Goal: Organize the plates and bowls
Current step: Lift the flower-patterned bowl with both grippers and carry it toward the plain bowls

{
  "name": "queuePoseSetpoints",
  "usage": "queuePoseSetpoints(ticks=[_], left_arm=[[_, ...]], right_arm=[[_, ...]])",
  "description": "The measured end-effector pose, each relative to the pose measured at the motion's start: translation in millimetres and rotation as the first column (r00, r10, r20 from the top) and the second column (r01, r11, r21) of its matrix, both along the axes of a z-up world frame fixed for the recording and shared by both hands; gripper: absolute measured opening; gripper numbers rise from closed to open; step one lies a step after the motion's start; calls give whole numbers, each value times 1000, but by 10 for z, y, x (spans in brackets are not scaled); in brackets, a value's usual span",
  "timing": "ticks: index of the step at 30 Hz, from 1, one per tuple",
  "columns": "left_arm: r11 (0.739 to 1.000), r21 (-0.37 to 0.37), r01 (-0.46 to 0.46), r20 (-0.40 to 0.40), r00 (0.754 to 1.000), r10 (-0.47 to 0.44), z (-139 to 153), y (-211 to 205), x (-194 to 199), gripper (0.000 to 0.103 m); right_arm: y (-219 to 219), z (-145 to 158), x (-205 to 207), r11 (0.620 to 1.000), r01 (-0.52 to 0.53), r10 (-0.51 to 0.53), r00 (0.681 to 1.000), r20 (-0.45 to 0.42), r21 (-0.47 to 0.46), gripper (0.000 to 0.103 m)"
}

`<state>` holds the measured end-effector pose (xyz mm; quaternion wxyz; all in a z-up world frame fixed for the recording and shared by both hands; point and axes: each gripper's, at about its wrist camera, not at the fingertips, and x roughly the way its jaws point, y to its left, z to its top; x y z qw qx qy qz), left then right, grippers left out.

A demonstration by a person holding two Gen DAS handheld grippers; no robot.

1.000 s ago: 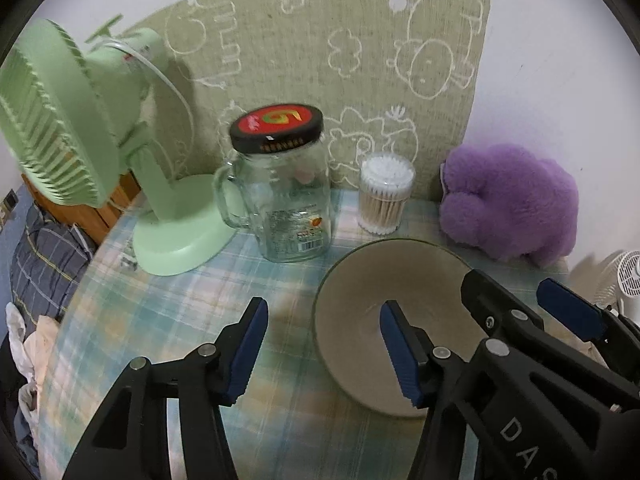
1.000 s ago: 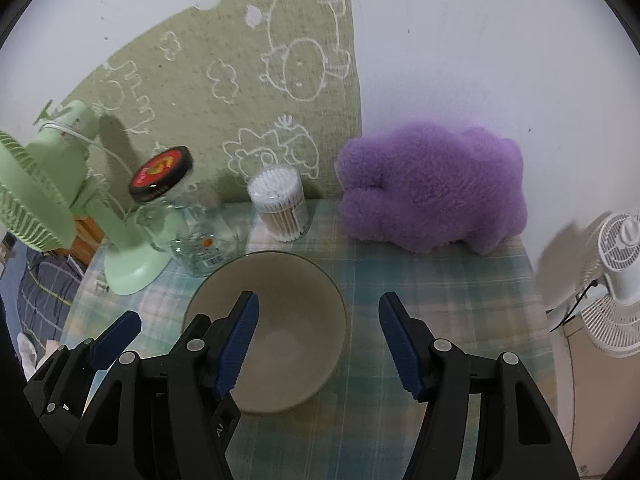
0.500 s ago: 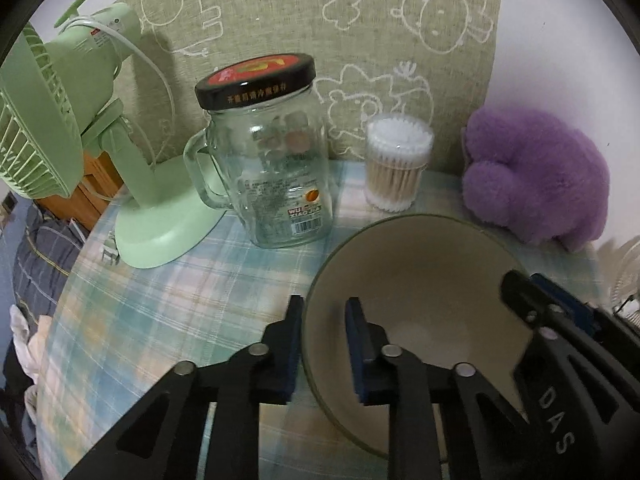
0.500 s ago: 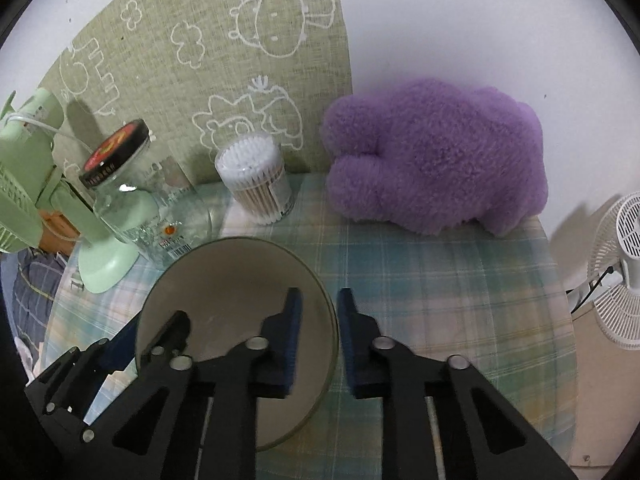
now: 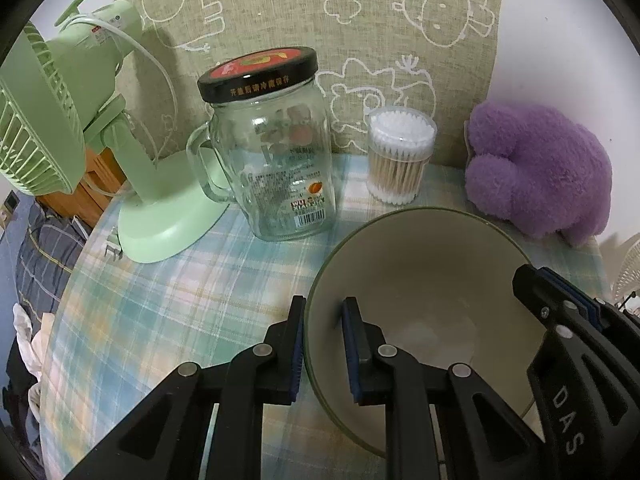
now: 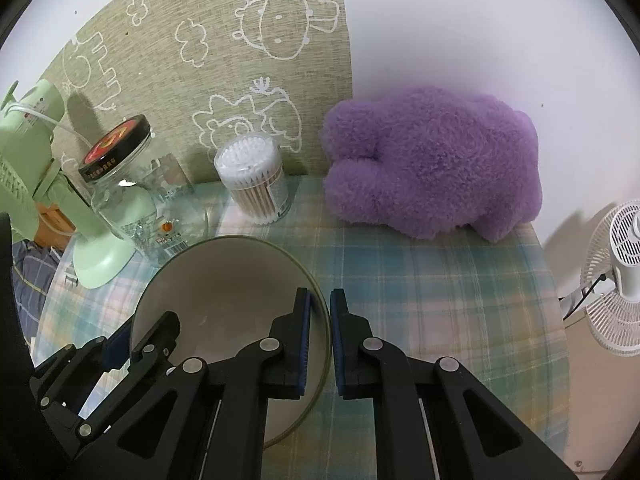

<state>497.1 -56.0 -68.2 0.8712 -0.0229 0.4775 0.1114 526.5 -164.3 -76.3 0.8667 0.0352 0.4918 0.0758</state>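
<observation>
1. The bowl (image 5: 420,280), pale inside with a dark green rim, sat on the plaid tablecloth (image 5: 180,300) in the lower right of the left wrist view and the lower left of the right wrist view.
2. The left gripper (image 5: 323,344) was clamped on the bowl's left rim, one blue pad outside the wall and one inside.
3. The right gripper (image 6: 319,332) was clamped on the opposite rim in the same way; each camera also caught the other gripper at the far edge of the bowl.
4. The left view showed the glass jar (image 5: 276,152) whole, upper centre, with its black-and-red lid, handle and barcode label; in the right view it was partly hidden at the left.
5. The green desk fan (image 5: 80,128) filled the left view's upper left.
6. Only the right view showed the white standing fan (image 6: 624,276) at the right edge in full.
7. The cotton swab tub (image 6: 256,184) and the purple plush toy (image 6: 432,164) stood behind the bowl in both.
</observation>
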Motion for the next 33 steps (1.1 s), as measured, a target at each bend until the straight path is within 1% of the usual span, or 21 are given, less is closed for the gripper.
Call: queuePoseSetpoints(ticks=[3, 6, 18, 22, 26, 33], left_arm=[[1000, -16, -6, -12, 1000, 6, -4, 1, -38, 16], [1000, -6, -8, -17, 1000, 8, -2, -20, -101, 16], [1000, 5, 2, -57, 998, -1, 54, -75, -427, 16], [1000, 1, 11, -56, 998, -11, 113, -97, -548, 16], [1000, 17, 22, -44, 999, -21, 202, -127, -676, 16], [999, 15, 44, -22, 999, -44, 403, -122, -902, 16]], right_arm=[[-18, 43, -52, 1000, 2, -2, 1000, 8, 4, 13], [-29, 38, -101, 1000, -7, 7, 1000, -15, 2, 13], [-116, 74, -439, 1000, -11, 11, 998, -57, 6, 13], [-139, 135, -572, 1000, -5, 5, 998, -58, 2, 13], [-160, 210, -699, 1000, -2, 3, 998, -57, 3, 13], [-157, 420, -918, 1000, 6, -6, 999, -32, 8, 13]])
